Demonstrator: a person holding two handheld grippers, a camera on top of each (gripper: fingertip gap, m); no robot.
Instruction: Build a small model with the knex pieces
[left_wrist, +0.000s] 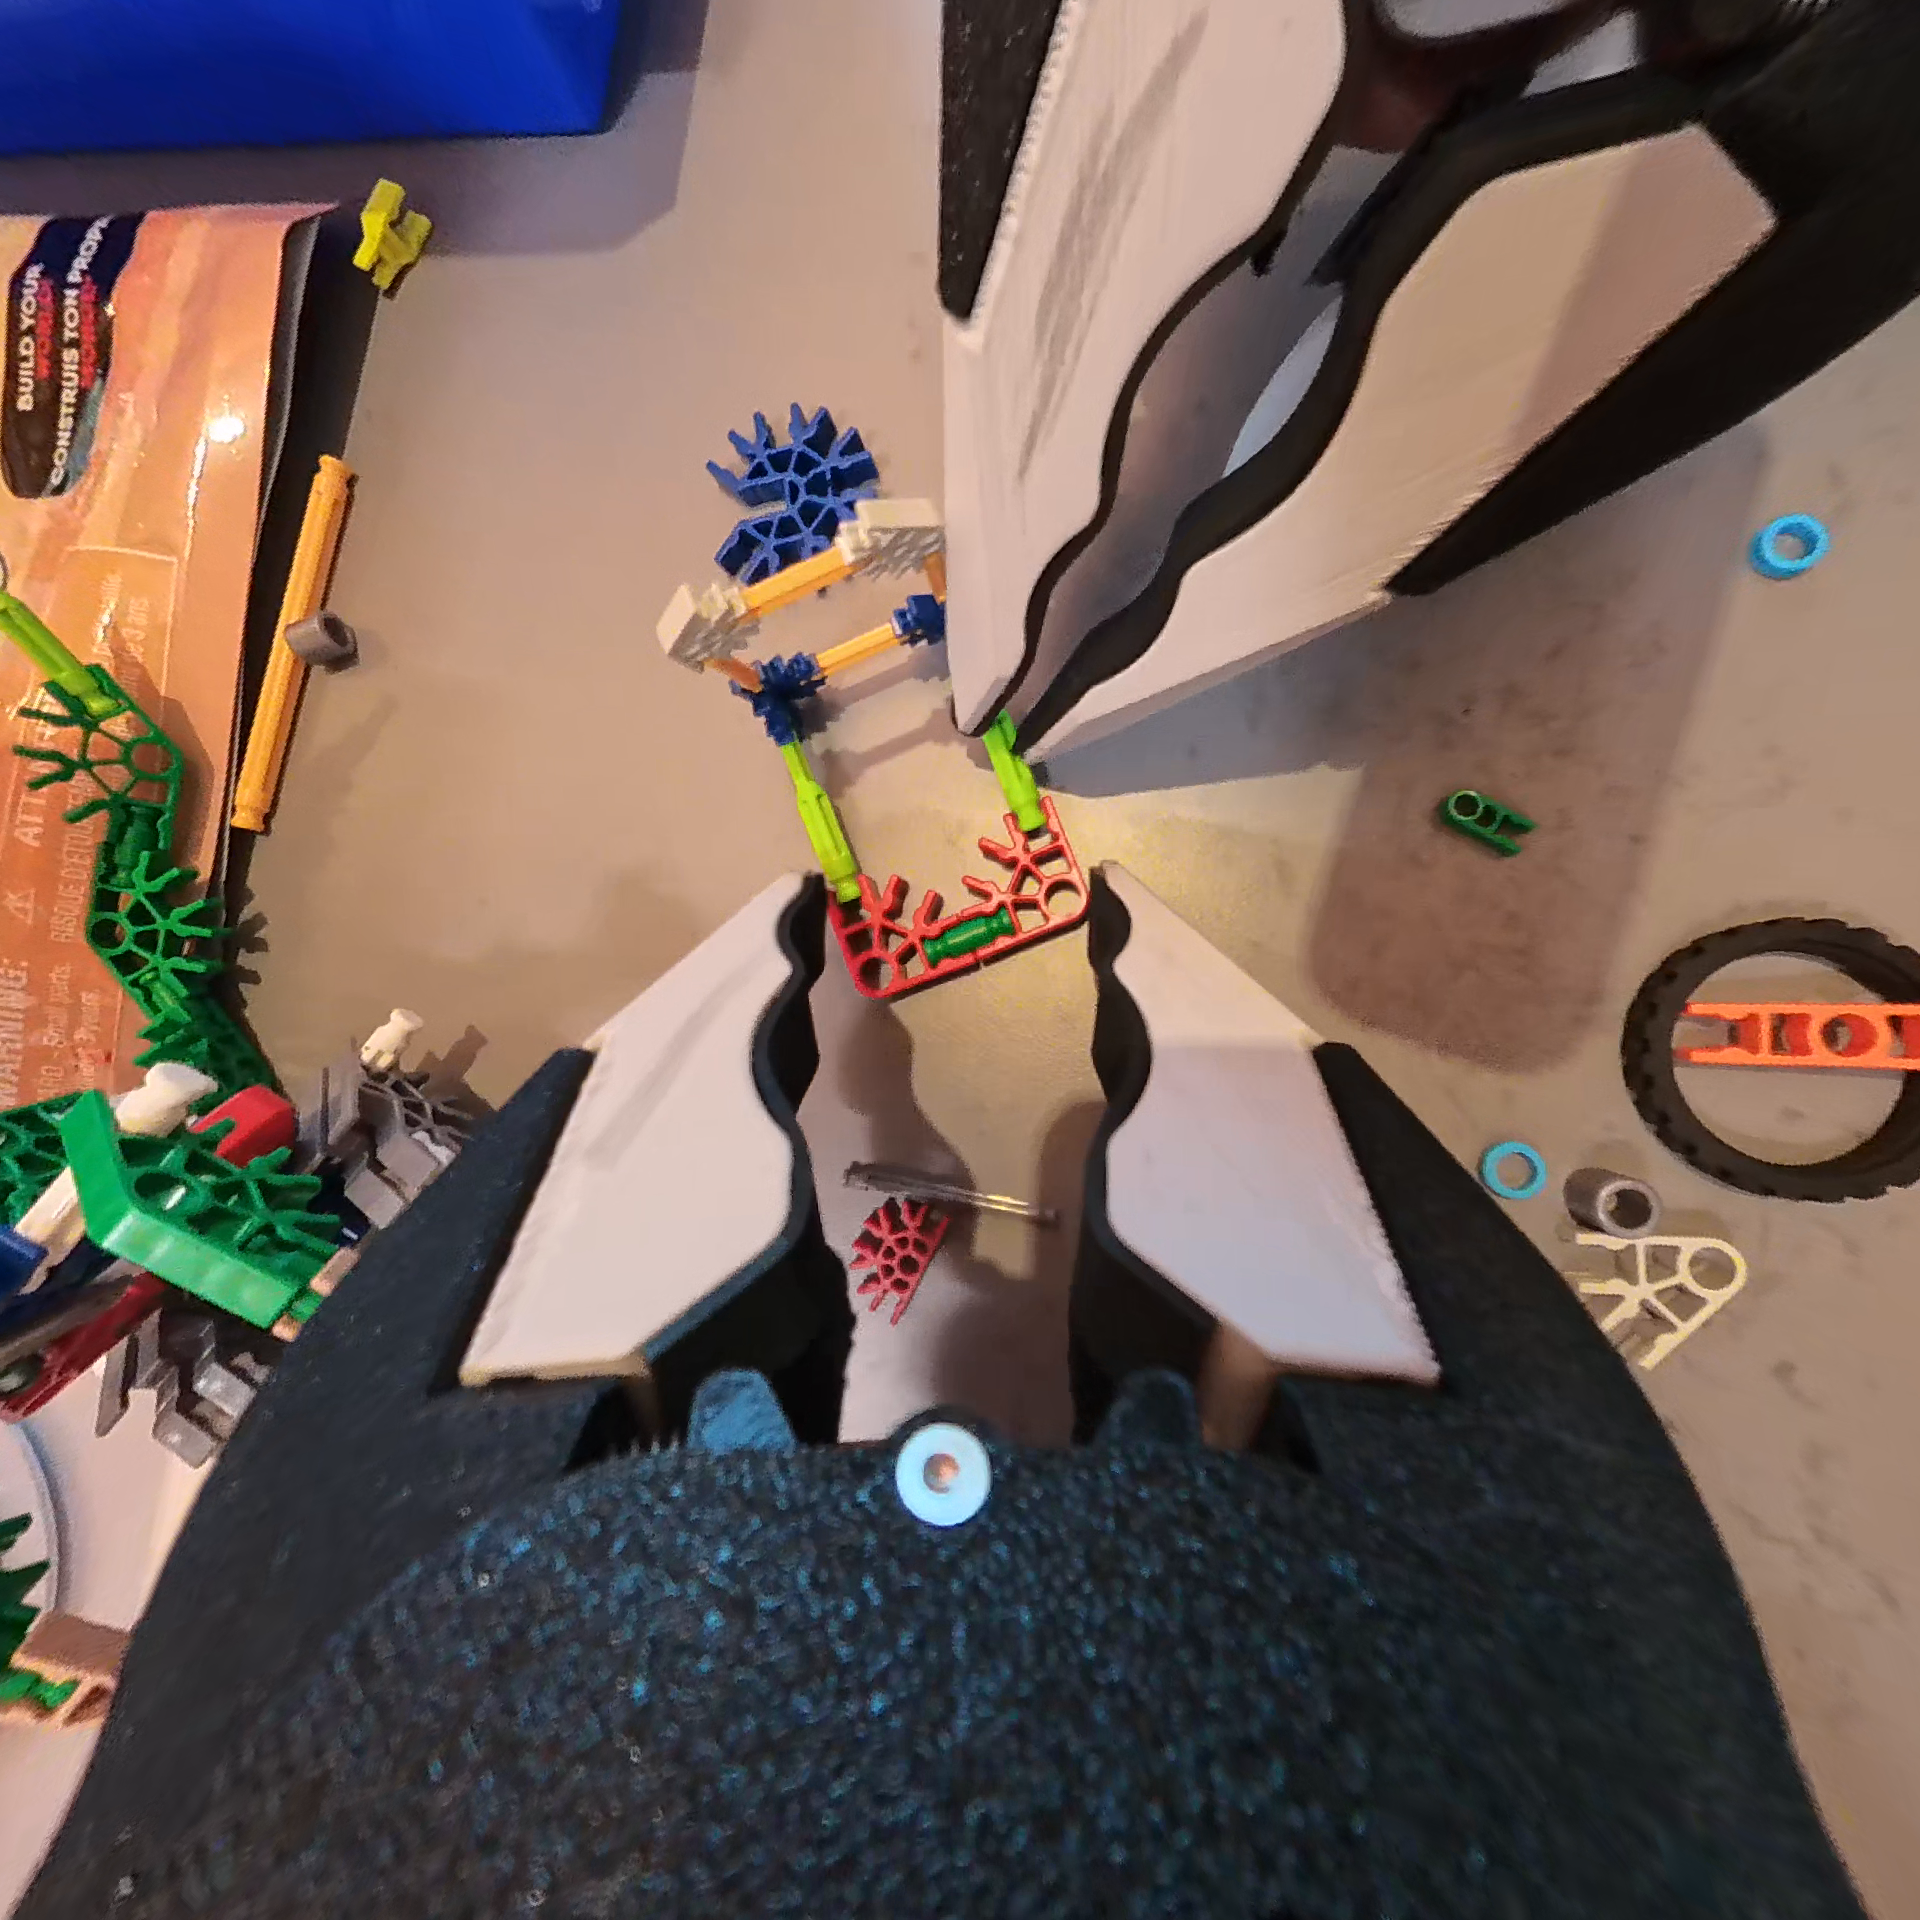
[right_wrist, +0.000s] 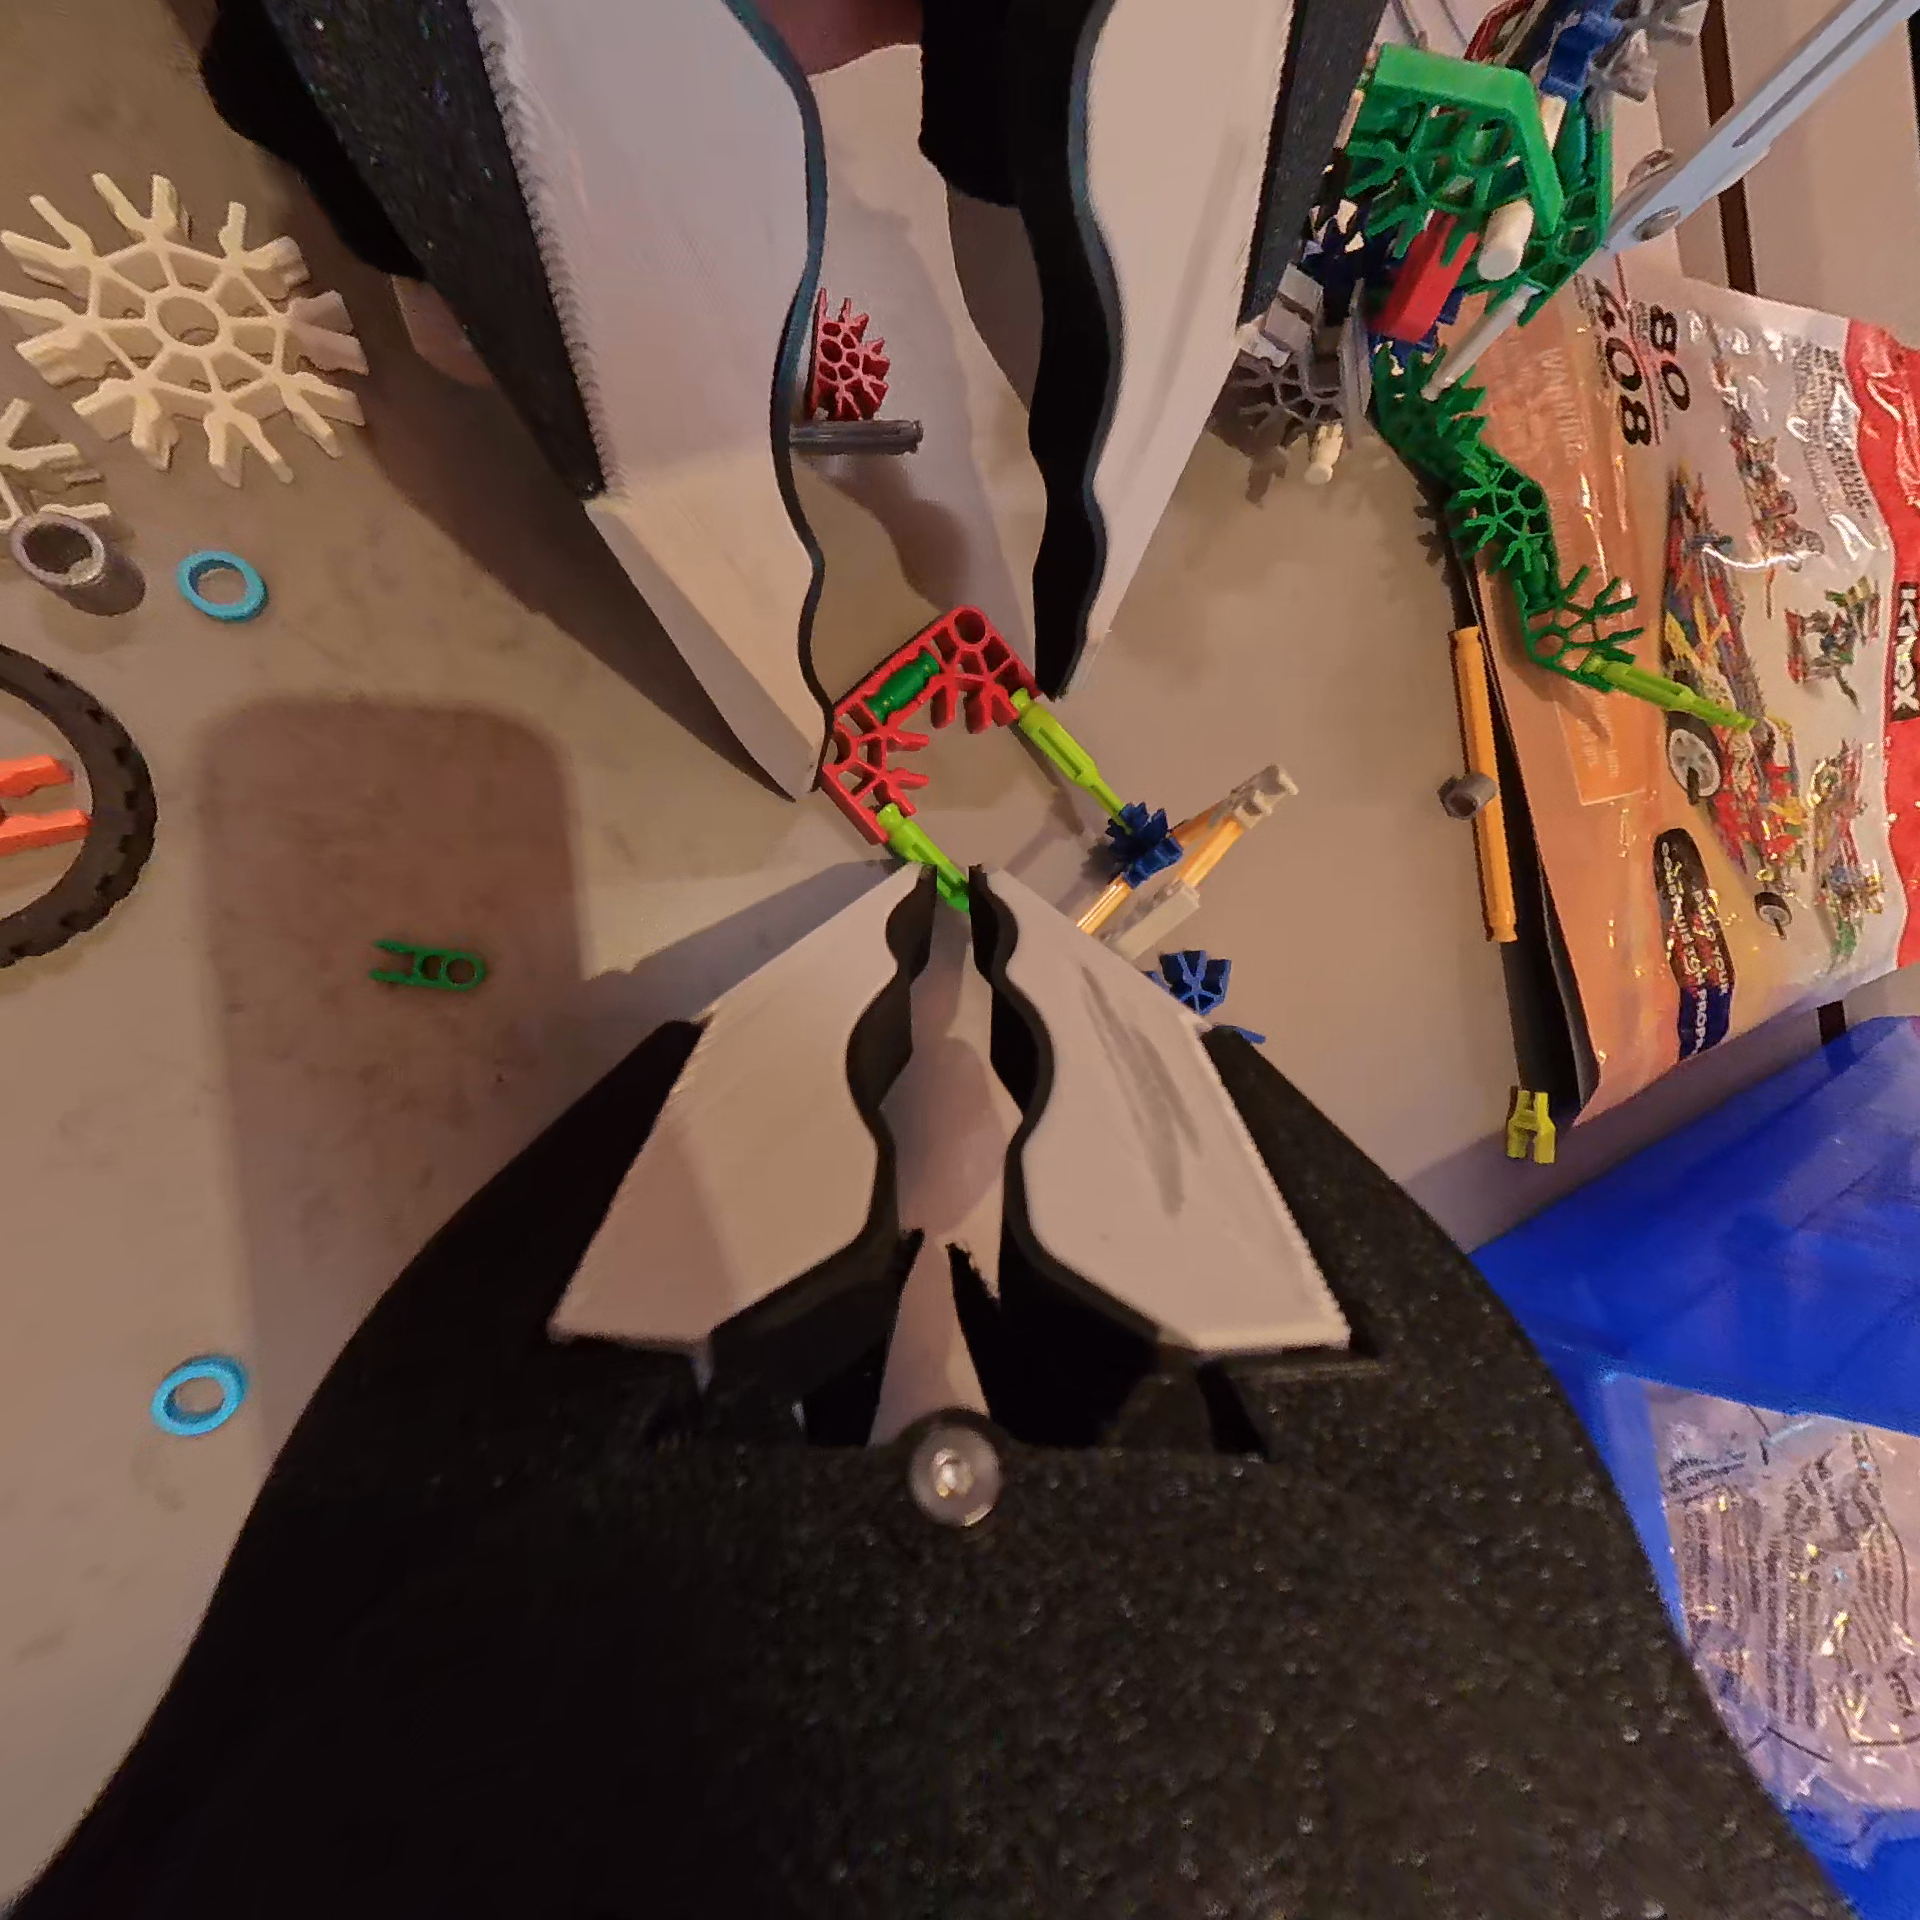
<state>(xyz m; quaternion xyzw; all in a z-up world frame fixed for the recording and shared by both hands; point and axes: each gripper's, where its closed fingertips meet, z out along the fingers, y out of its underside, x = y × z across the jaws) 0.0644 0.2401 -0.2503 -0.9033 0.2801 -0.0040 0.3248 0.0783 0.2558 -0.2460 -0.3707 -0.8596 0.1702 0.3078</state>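
I'm running both grippers over the table (left_wrist: 582, 582), tips meeting on one small rod-and-connector assembly.

Left gripper (left_wrist: 951, 894): fingers are standing apart, flanking the pair of red corner connectors (left_wrist: 961, 920) joined by a short dark-green rod (left_wrist: 966, 932). Fingertips are sitting just beside the outer edges; I can't tell whether they're actually touching. Inside the fingers, nearer the camera, a small red connector (left_wrist: 899, 1252) and a thin grey rod (left_wrist: 951, 1195) are lying loose on the table.

Right gripper (right_wrist: 951, 883): fingers are nearly together, pinching a lime rod (right_wrist: 925, 857) at its far end from the red pair. In the left wrist view that gripper is coming in from 1 o'clock, tips on the same rod.

Key relation: the rod's long axis is running roughly 11-to-5 in the left view, plugging into the red pair at the 5 end. A second lime rod (left_wrist: 821, 821) is lying parallel at 11 o'clock from the left tips.

Further out at 12: blue connectors (left_wrist: 795, 499), white connectors and orange rods forming a frame.

Periphery: black tyre (left_wrist: 1787, 1060) at 3 o'clock, green connector pile (left_wrist: 156, 1195) at 9, printed bag (right_wrist: 1714, 644), blue bin (right_wrist: 1745, 1226).
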